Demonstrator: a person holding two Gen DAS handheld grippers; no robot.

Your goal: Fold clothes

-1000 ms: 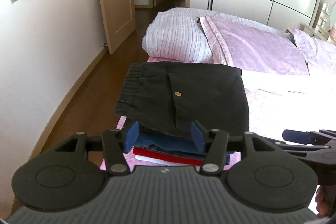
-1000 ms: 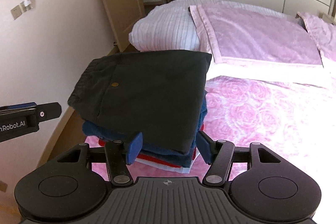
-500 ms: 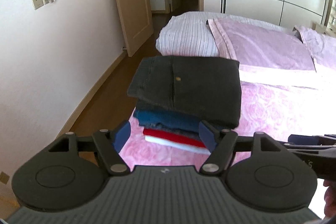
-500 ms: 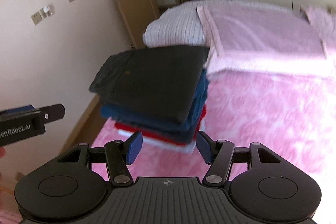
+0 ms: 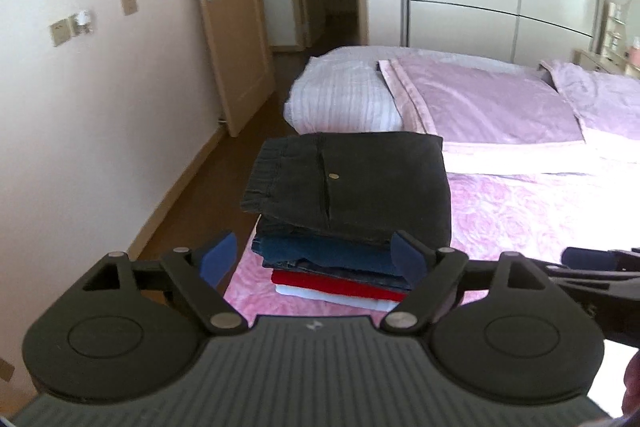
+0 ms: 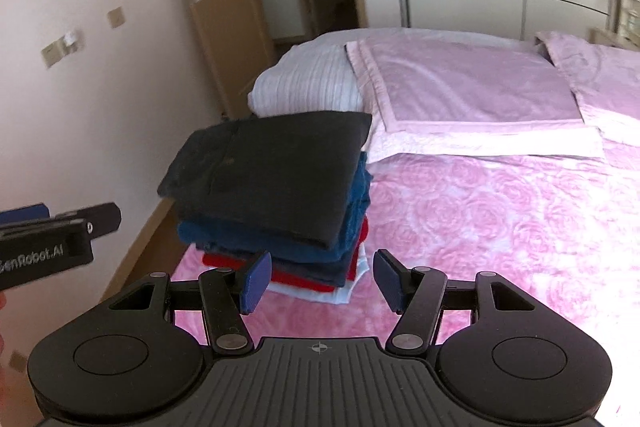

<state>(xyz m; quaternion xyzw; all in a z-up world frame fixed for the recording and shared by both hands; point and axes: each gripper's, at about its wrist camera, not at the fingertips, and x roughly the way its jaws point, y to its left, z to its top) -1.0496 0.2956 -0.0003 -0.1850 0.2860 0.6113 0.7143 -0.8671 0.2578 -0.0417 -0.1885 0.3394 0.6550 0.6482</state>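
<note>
You hold your left gripper up in front of the stack of folded clothes. Its two blue pads are spread wide apart, and nothing is between them. Your right gripper is spread apart too, and it holds nothing.

The stack sits on the pink bed, close to the bed's left edge by the brown floor. The black pants lie flat on top. You can see a small gold button on them. Under the black pants are the blue jeans, then a red piece, and a white piece at the very bottom.

Neither gripper touches the stack. Both hang just in front of it.

Behind the stack is a white striped pillow, and next to it lies a light purple blanket. A wooden door stands open by the white wall.
</note>
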